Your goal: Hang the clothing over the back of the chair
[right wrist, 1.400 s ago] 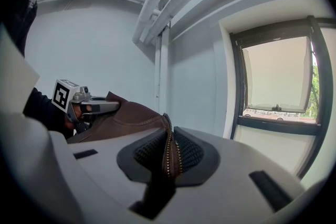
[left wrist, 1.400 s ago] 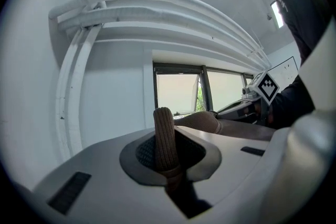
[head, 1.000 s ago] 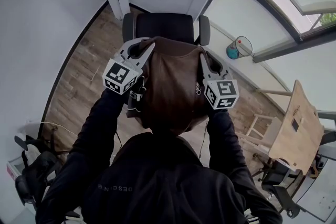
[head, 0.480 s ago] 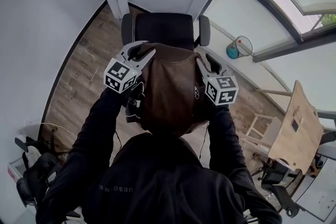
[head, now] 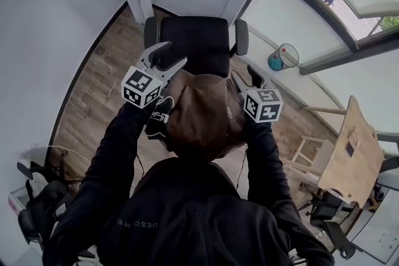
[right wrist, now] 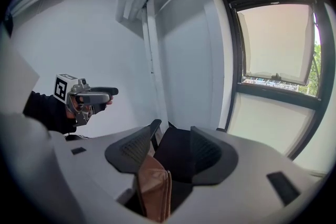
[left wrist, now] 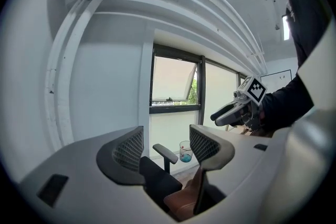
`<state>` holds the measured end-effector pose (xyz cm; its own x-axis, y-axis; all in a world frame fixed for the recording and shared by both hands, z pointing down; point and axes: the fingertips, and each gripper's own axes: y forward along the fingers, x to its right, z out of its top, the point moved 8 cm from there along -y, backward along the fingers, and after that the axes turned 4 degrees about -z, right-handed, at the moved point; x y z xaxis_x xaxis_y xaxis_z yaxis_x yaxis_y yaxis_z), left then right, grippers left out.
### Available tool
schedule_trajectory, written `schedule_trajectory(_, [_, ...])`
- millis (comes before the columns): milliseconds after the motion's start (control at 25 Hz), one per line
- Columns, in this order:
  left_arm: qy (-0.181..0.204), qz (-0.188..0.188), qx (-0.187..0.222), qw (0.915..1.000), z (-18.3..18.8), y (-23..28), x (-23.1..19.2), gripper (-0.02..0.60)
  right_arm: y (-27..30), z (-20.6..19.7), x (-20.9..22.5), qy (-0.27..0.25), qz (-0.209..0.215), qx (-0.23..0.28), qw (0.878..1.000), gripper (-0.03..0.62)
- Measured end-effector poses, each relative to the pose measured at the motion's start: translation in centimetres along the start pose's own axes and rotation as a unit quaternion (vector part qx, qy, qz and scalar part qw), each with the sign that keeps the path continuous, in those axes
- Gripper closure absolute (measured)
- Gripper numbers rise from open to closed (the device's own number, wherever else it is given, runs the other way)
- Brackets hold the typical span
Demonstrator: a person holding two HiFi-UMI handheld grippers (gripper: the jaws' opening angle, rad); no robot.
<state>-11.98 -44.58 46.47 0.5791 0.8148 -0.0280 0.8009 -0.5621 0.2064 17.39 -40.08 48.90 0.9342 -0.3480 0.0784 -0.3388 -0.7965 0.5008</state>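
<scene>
Now both sleeved arms reach forward side by side, the left gripper (head: 169, 54) and right gripper (head: 246, 76) flanking the top of the chair (head: 196, 34). Their jaws have just been opening and stand wide, clamping nothing. The jacket (head: 199, 112) sits low between each pair, with no pad pressing on it. Brown, smooth and leather-like, with a metal zip (right wrist: 169, 196), it drapes over the black padded backrest.

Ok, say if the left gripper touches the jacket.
Cannot tell. The left gripper's jaws have just opened; its view shows the jacket low between them by one jaw, neither gap nor contact plain.
</scene>
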Motion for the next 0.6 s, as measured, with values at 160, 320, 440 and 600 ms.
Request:
schedule_trajectory(160, [0.003, 0.01, 0.015, 0.9998, 1.2, -0.5, 0.5, 0.311, -0.9, 0.9, -0.5, -0.005, 0.002, 0.022, 1.0, 0.346])
schedule_trajectory(320, [0.006, 0.014, 0.029, 0.9995, 2.4, -1.2, 1.3, 0.311, -1.8, 2.1, -1.5, -0.009, 0.012, 0.045, 0.999, 0.345])
schedule_trajectory(440, [-0.002, 0.015, 0.045, 0.9989, 3.6, -1.8, 2.4, 0.312, -3.2, 3.5, -2.5, -0.01, 0.03, 0.075, 0.997, 0.352])
schedule_trajectory(600, [-0.002, 0.013, 0.065, 0.9978, 5.6, -2.7, 4.3, 0.316, -5.8, 5.4, -4.4, -0.013, 0.065, 0.126, 0.99, 0.386])
